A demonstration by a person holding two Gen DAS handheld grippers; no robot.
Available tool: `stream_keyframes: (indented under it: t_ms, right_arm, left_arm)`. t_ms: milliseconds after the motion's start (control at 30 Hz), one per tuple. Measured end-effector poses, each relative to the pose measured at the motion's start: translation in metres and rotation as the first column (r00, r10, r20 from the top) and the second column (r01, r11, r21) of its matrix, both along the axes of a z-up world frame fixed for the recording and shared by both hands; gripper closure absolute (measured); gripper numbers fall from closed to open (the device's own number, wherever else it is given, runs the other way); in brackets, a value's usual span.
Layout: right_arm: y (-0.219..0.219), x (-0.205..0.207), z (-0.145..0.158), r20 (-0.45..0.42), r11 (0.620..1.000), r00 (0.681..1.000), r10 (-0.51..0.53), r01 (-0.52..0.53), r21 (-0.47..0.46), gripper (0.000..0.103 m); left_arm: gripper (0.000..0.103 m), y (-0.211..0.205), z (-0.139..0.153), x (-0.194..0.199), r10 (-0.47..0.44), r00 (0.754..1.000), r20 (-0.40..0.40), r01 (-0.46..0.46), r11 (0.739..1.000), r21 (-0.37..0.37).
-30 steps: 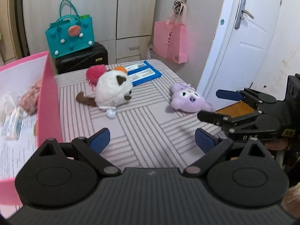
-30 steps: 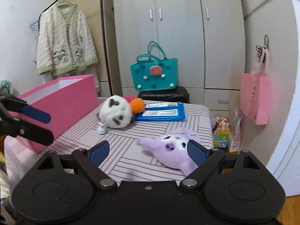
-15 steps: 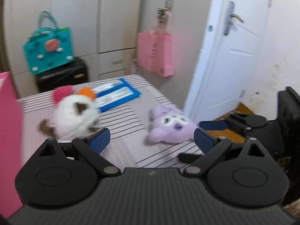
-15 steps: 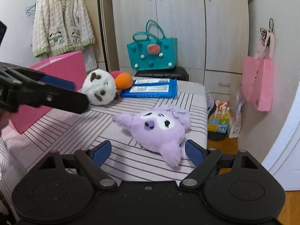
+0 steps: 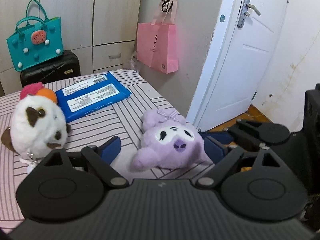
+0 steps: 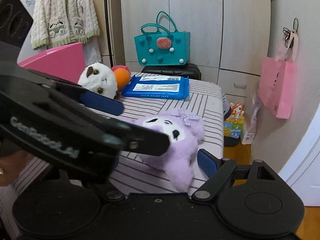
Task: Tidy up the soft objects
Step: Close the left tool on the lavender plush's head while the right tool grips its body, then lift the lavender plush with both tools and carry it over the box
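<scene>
We count two plush toys on the counter point(image 5: 96, 126): one purple point(image 5: 172, 142) and one white point(image 5: 38, 124). We count one blue wipes pack point(image 5: 92, 96), one pink box point(image 6: 58, 64), two bags, one teal point(image 5: 34, 44) and one pink point(image 5: 158, 46), and one black suitcase point(image 5: 52, 70).

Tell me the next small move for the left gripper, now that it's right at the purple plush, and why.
Probably ease the left gripper slightly forward, then shut. It is open, its blue pads flanking the purple plush on the striped table, but seemingly only around its near edge. The right gripper is also open there, so keep it clear.
</scene>
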State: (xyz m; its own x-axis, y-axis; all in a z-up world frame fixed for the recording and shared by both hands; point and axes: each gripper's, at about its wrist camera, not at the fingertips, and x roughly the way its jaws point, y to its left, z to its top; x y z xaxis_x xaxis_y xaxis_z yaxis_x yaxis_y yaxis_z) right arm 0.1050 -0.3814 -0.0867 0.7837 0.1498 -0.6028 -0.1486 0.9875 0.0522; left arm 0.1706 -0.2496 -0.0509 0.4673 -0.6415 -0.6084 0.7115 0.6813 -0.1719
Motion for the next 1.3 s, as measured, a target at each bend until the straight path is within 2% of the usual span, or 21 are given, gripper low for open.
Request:
stream_keyframes:
  t_ms: [167, 267, 367, 600, 700, 767, 967, 1133, 1300]
  right_arm:
    - [0.000, 0.001, -0.002, -0.001, 1.000, 1.000, -0.020, 0.020, 0.012, 0.032]
    - [-0.002, 0.001, -0.002, 0.002, 0.999, 0.999, -0.042, 0.041, 0.023, 0.038]
    - [-0.001, 0.000, -0.001, -0.003, 0.998, 0.999, -0.054, 0.054, 0.025, 0.041]
    - [0.012, -0.005, 0.001, -0.019, 0.998, 0.998, -0.061, 0.061, 0.011, 0.042]
    - [0.022, -0.006, 0.001, -0.016, 0.998, 0.998, -0.057, 0.057, 0.000, 0.042]
    - [0.029, -0.008, 0.003, -0.022, 0.998, 0.998, -0.064, 0.064, 0.012, 0.042]
    - [0.047, -0.013, 0.007, -0.049, 0.998, 0.997, -0.057, 0.058, 0.023, 0.043]
    - [0.065, -0.023, 0.011, -0.090, 0.999, 0.996, -0.029, 0.031, 0.022, 0.043]
    - [0.074, -0.029, 0.021, -0.121, 0.996, 0.993, -0.010, 0.022, 0.090, 0.042]
  left_arm:
    - [0.043, 0.000, -0.007, 0.007, -0.005, 0.998, -0.057, 0.003, 0.999, -0.034]
    - [0.048, 0.002, -0.009, 0.006, -0.011, 0.999, -0.053, 0.008, 0.998, -0.055]
    - [0.053, 0.001, -0.009, 0.002, -0.011, 0.999, -0.037, 0.010, 0.999, -0.043]
    - [0.059, 0.012, -0.008, -0.002, 0.020, 0.996, -0.085, -0.025, 0.998, -0.055]
    - [0.060, 0.018, -0.004, -0.002, 0.045, 0.987, -0.152, -0.048, 0.999, -0.014]
    - [0.060, 0.021, -0.001, -0.004, 0.063, 0.985, -0.159, -0.063, 0.998, 0.009]
    - [0.060, 0.039, 0.002, -0.006, 0.095, 0.977, -0.193, -0.093, 0.995, 0.021]
    - [0.061, 0.056, 0.004, -0.012, 0.109, 0.960, -0.259, -0.104, 0.994, 0.036]
    - [0.061, 0.074, 0.009, -0.021, 0.115, 0.954, -0.278, -0.109, 0.993, 0.035]
